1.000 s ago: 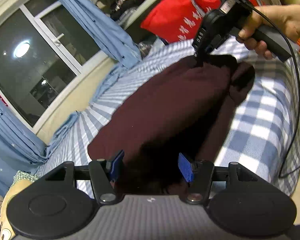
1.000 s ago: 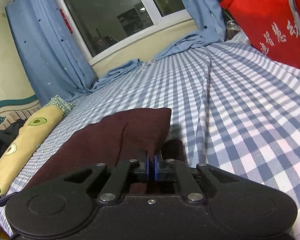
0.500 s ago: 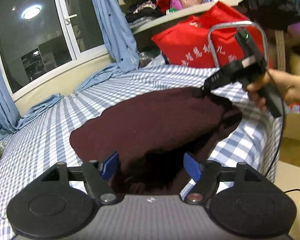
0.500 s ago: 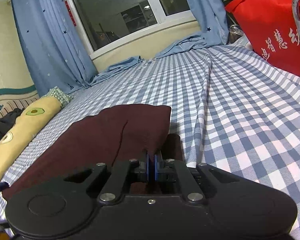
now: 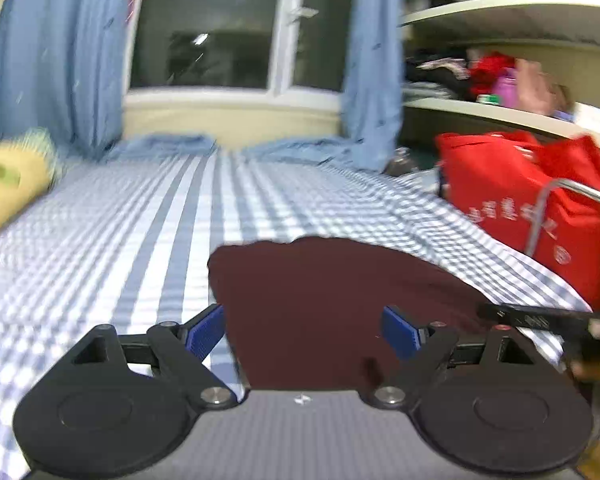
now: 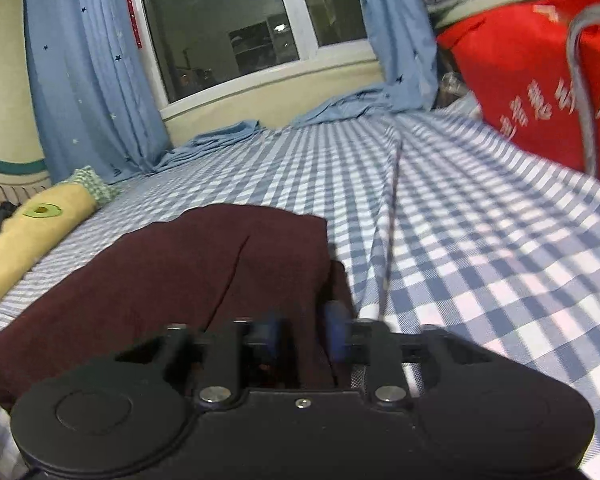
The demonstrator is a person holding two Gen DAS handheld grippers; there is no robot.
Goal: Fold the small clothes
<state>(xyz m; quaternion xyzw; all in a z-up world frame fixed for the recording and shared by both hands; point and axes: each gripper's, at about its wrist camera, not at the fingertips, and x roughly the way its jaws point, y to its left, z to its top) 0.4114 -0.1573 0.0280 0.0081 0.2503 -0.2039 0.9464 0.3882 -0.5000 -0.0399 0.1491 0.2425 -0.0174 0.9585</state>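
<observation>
Since a second ago right tongs (image 6: 306,338) have parted, letting go of dark maroon folded cloth garment (image 6: 204,264); it lies flat on blue-and-white checked bed sheet (image 6: 460,240). Left tongs (image 5: 302,330) hang wide apart over its near edge (image 5: 332,304), gripping nothing. Fold looks placed; smoothing likely next.

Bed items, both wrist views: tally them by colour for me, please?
Maroon: 1, the dark maroon folded garment
Yellow: 1, the long yellow avocado-print bolster pillow
Red: 1, the big red fabric bag
Total: 3
</observation>
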